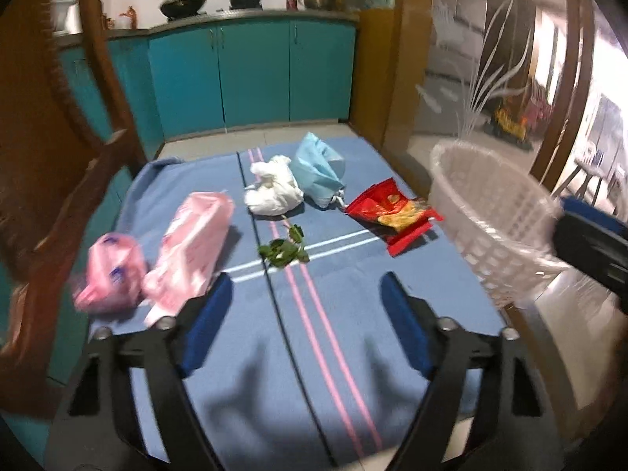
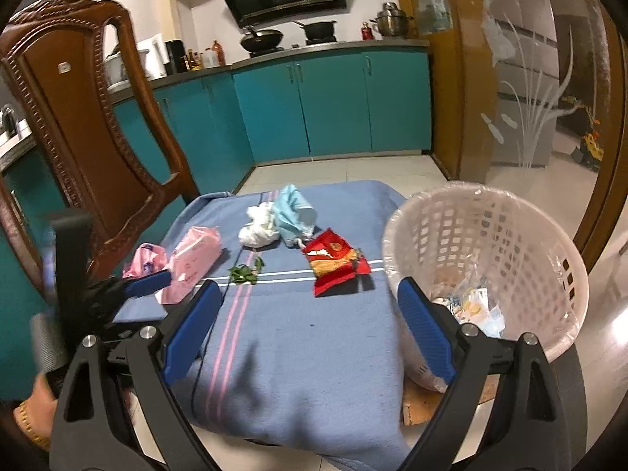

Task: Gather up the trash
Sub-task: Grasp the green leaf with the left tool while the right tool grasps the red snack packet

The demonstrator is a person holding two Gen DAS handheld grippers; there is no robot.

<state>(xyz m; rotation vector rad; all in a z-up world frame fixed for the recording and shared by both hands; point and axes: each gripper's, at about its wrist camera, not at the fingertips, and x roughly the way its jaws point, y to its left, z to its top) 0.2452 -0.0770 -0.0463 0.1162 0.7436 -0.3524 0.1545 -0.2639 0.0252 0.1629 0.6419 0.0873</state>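
The left tool (image 1: 306,325) is hanging partly open and empty, and the pink packet (image 1: 192,243) is lying at its ten o'clock, just beside the left pad, long axis running toward one o'clock. The right tool (image 2: 310,329) is gaping wide, empty, farther off by the basket (image 2: 522,235).

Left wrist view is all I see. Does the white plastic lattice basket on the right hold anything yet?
Observer: Yes. The right wrist view looks into the white plastic lattice basket; crumpled scraps of trash lie at its bottom.
Operator: Is the right claw carrying anything?
Observer: No. The right claw is open and empty, over the blue striped cloth.
Operator: How close is my left claw to the pink stuff?
Observer: One blue finger of the left claw ends beside the pink plastic tissue pack; I cannot tell whether it touches.
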